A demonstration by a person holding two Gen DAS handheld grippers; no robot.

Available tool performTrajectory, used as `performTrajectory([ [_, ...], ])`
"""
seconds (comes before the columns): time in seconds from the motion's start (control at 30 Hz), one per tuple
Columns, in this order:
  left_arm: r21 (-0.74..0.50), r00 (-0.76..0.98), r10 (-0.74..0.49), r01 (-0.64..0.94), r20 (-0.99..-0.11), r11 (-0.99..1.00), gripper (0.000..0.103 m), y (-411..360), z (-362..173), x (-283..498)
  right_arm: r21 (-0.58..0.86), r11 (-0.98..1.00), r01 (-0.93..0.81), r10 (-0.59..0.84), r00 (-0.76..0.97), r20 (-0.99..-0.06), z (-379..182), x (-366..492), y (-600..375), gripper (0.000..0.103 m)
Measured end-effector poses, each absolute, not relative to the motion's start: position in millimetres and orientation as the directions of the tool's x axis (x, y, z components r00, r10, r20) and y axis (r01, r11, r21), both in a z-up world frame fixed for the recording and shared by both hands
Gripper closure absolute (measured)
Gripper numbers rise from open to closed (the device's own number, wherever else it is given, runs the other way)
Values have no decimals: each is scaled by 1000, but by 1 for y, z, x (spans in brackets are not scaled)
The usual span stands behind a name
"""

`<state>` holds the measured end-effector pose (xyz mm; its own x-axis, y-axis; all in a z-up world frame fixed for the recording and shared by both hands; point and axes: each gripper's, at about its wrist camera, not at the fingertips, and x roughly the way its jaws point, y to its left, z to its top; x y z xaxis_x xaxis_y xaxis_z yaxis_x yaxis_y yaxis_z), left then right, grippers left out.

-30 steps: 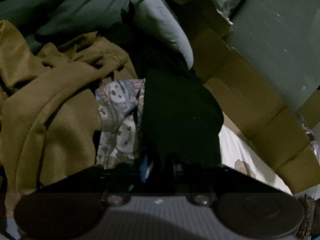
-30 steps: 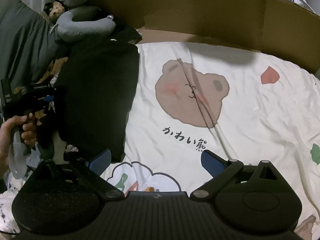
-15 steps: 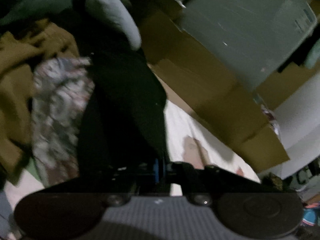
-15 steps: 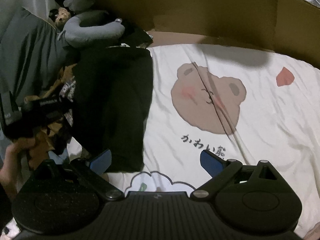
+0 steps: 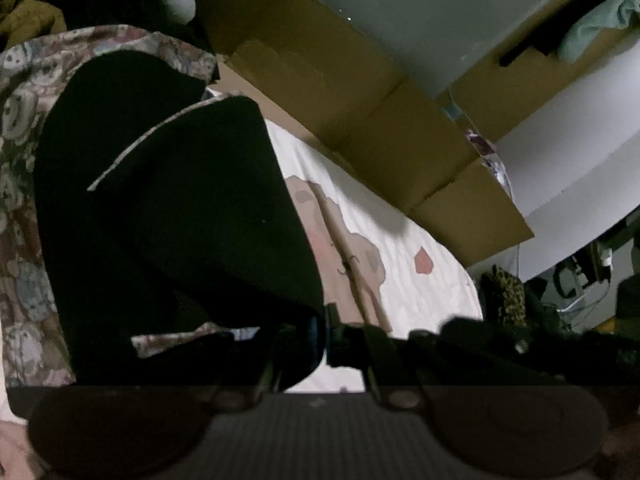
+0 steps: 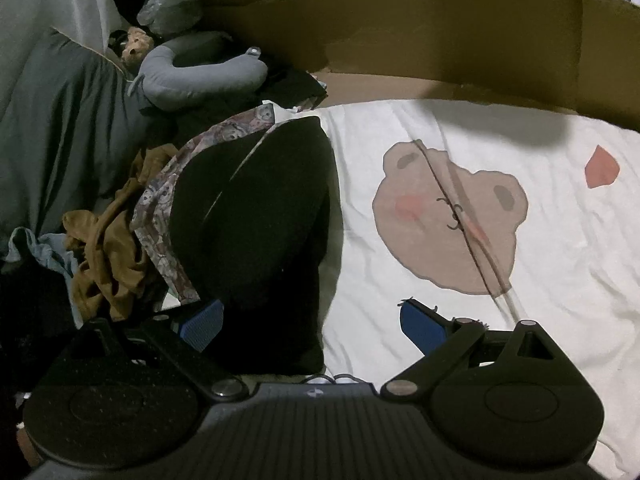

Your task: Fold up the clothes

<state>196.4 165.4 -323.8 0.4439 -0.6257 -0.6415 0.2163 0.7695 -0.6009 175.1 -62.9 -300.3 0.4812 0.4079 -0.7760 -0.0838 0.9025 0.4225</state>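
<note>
Since a second ago, the black folded garment [image 6: 256, 208] has been dragged off the clothes heap and now lies partly on the white bear-print bedsheet [image 6: 460, 280], a patterned bear-print cloth [image 6: 168, 200] riding along under its far edge.

Left of the black garment, a crumpled mustard-brown garment [image 6: 108, 256] sits in the heap, with a grey curved neck pillow [image 6: 192, 76] beyond it and brown cardboard panels [image 6: 400, 32] walling the bedsheet's far side.

The left gripper [image 5: 320, 336] has its jaws together, pinched on the black garment's near edge, which drapes over the blue pads in its own view. The right gripper [image 6: 312, 328] stands with jaws wide apart and nothing pressed between them; its left blue pad [image 6: 200, 324] sits just beside the garment's near corner, its right pad over bare sheet.

The risk, as I judge it, is that the patterned cloth stays caught on the black garment, so any further pull drags both and spoils the fold. With only one corner pinched, the dark cloth may also bunch or slip unless the right gripper takes the other corner.
</note>
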Motion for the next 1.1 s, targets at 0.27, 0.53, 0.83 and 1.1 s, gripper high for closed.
performTrajectory([
  [0.27, -586, 409, -626, 235, -664, 776, 100, 153, -330, 191, 492, 869, -63, 459, 477, -750, -317, 202, -66, 5],
  [0.53, -591, 386, -649, 274, -655, 759, 100, 138, -327, 183, 582, 811, -60, 564, 345, -750, -344, 234, -45, 6],
  [0.83, -598, 348, -684, 332, -641, 730, 100, 119, -313, 175, 602, 791, -108, 611, 81, -788, -362, 244, -37, 40],
  [1.1, -600, 304, -701, 365, -646, 712, 100, 88, -309, 172, 646, 761, -60, 648, 130, -751, -369, 253, -78, 100],
])
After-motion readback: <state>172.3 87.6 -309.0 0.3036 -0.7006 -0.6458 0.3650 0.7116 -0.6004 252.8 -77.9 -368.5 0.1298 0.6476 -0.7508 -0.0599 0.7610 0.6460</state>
